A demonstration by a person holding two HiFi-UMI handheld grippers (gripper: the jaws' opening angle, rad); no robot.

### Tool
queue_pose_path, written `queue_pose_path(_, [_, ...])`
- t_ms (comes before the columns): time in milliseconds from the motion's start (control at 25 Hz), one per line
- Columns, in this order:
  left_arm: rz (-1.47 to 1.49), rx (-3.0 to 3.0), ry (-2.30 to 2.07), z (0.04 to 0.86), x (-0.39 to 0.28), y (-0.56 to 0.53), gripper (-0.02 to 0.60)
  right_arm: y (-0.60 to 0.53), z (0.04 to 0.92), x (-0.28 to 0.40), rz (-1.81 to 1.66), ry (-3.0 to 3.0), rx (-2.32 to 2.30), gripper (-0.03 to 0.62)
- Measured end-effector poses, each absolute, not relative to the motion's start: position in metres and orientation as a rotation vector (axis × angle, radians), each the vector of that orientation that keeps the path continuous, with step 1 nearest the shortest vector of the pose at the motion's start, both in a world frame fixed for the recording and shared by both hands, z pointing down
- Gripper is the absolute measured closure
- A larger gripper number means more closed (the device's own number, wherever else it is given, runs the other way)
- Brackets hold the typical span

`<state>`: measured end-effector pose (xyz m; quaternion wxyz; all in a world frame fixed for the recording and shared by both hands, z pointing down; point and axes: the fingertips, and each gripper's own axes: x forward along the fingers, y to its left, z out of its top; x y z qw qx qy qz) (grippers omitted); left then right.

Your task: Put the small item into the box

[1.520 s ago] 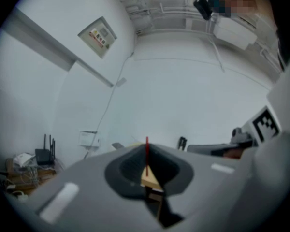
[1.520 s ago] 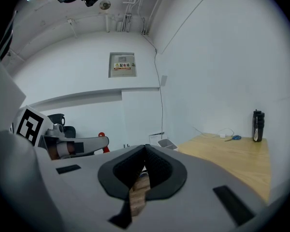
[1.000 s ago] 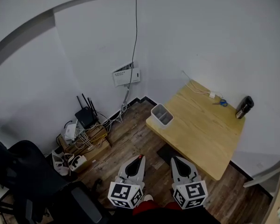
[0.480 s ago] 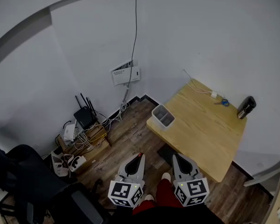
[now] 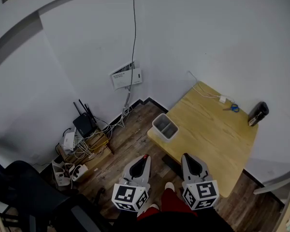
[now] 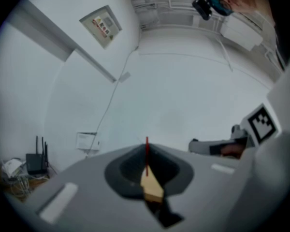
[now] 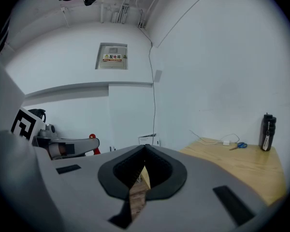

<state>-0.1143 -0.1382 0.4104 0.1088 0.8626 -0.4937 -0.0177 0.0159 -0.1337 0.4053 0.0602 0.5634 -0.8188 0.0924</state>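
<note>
A pale wooden table (image 5: 210, 134) stands at the right of the head view. An open grey box (image 5: 165, 126) sits on its near left corner. A small blue item (image 5: 230, 108) lies by the far edge, also in the right gripper view (image 7: 240, 145). My left gripper (image 5: 144, 157) and right gripper (image 5: 186, 156) hang low over the wooden floor, short of the table, side by side. Both are shut with nothing between their jaws, as the left gripper view (image 6: 146, 144) and the right gripper view (image 7: 145, 148) show.
A black bottle (image 5: 257, 114) stands at the table's far right corner, and a white plug and cable (image 5: 221, 99) lie near the blue item. A router and tangled cables (image 5: 82, 129) fill the floor by the wall on the left. A black chair (image 5: 24, 192) is at the lower left.
The head view has shifted, so the table and the box sit slightly lower and to the left. A red-clad foot has come forward between the grippers. Both grippers stay shut.
</note>
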Motion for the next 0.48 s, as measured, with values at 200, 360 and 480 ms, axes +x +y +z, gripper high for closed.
queue_pose_path(200, [-0.035, 2.536, -1.469, 0.41, -0.101, -0.174, 0.571, -0.17, 0.405, 0.029, 0.292, -2.49, 1.702, 0.586])
queue_pose_path(360, [-0.022, 2.545, -1.486, 0.406, -0.091, -0.202, 0.569, -0.196, 0.405, 0.039, 0.301, -2.501, 1.69, 0.586])
queue_pose_path(480, [-0.007, 2.563, -1.495, 0.401, -0.084, -0.221, 0.571, -0.212, 0.406, 0.046, 0.31, -2.509, 1.682, 0.586])
